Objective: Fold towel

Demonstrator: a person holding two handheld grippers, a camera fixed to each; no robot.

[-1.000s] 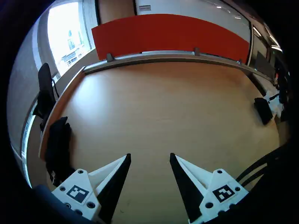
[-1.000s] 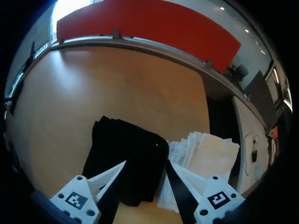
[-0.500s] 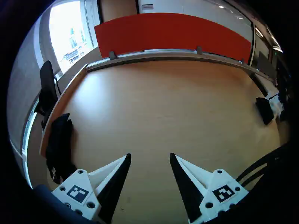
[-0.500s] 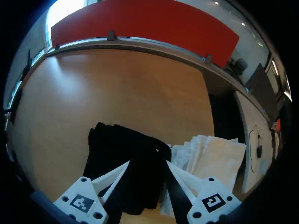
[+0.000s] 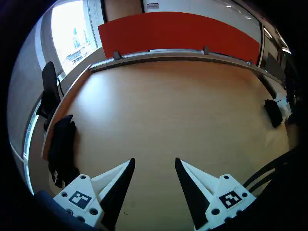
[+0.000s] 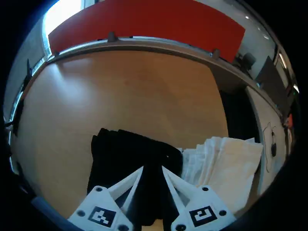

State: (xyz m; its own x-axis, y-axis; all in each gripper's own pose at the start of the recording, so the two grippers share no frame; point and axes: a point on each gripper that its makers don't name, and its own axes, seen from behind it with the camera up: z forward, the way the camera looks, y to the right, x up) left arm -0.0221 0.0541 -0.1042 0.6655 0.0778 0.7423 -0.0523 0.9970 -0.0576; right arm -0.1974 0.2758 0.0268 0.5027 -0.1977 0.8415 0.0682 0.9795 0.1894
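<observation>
In the right gripper view a stack of folded black towels (image 6: pixel 119 152) lies on the wooden table (image 6: pixel 115 92), close in front of the camera. My right gripper (image 6: pixel 153 171) sits over the stack's near edge, its two fingers drawn close with black cloth pinched between them. A stack of white towels (image 6: pixel 227 161) lies right beside the black one. In the left gripper view my left gripper (image 5: pixel 154 161) hangs open over bare table (image 5: pixel 173 104), nothing between its fingers.
A red divider panel (image 5: pixel 177 32) stands along the table's far edge. A dark garment (image 5: pixel 61 148) hangs off the left edge, near a black chair (image 5: pixel 49 92). A small black item (image 5: pixel 273 112) lies far right. Black cables (image 5: pixel 269 169) run at the lower right.
The right gripper's fingers have closed from wide apart to a narrow gap on the black towel, and the camera has come nearer the stack. The left gripper has barely moved.
</observation>
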